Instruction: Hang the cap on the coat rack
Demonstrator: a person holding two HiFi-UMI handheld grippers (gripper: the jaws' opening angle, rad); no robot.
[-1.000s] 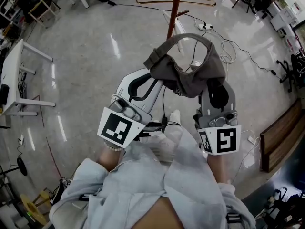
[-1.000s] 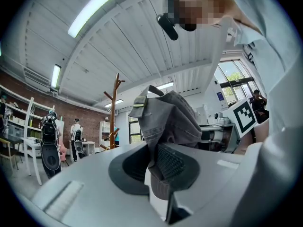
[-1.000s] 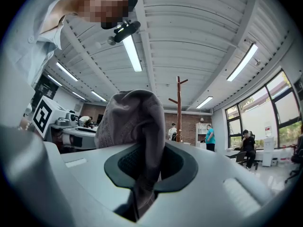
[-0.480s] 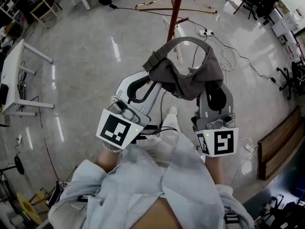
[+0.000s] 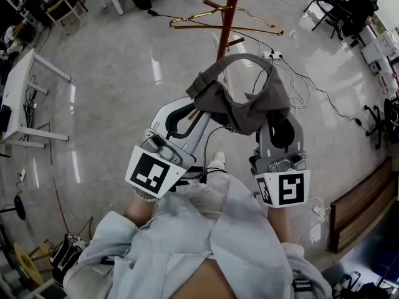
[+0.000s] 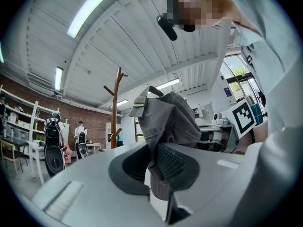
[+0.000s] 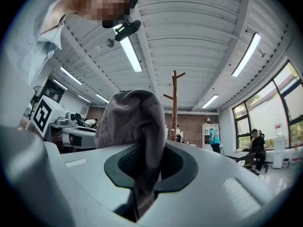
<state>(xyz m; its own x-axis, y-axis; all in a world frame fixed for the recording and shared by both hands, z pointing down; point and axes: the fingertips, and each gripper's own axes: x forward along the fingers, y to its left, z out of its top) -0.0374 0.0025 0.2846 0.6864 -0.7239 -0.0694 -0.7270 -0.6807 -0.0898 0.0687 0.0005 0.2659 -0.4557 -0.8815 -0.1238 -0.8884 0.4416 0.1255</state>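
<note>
Cap (image 5: pixel 246 98) clamped in left tool (image 6: pixel 160 163) and right tool (image 7: pixel 142 167).

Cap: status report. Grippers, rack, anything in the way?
Left gripper and right gripper both shut on grey cap, stretched between them. Coat rack ahead, not reached. Wire hanger hangs on the rack.

Glossy grey floor (image 5: pixel 112 104) carries the wooden coat rack (image 5: pixel 228 17), a power strip (image 5: pixel 270 55), trailing cables (image 5: pixel 302 80) and a white table (image 5: pixel 17 83).
</note>
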